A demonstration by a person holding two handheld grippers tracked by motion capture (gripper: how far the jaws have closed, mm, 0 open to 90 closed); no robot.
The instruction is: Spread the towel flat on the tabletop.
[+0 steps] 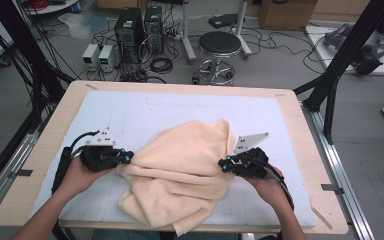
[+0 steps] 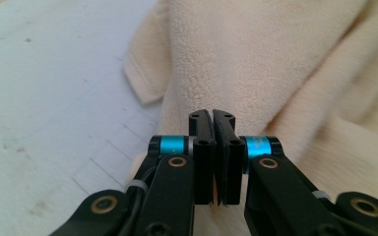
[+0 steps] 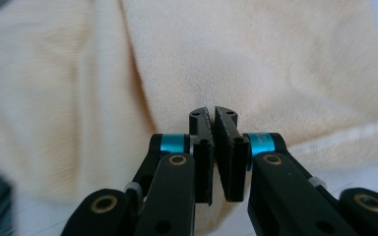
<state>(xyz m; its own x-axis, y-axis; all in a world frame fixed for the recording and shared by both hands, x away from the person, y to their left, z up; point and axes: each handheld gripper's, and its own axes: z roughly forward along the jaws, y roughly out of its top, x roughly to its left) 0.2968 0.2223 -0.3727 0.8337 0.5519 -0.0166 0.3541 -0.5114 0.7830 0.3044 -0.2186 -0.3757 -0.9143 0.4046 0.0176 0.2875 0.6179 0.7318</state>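
Soft, limp peach towel (image 1: pixel 180 165), mid-frame on the worktop (image 1: pixel 45 145); left tool (image 1: pixel 128 158) and right tool (image 1: pixel 223 164) each pinch an edge, a sound hold.

You are working in a lab or test room, not a home. Your wooden table (image 1: pixel 40 165), topped with a white mat (image 1: pixel 145 112), sits inside a black metal frame (image 1: pixel 352 42). Beyond the table's far edge, two computer towers (image 1: pixel 140 30) stand on the grey floor among loose cables (image 1: pixel 162 64), with small power supplies (image 1: pixel 99 55) beside them, a round black stool (image 1: pixel 219 45), and cardboard boxes (image 1: pixel 286 14) farther back.
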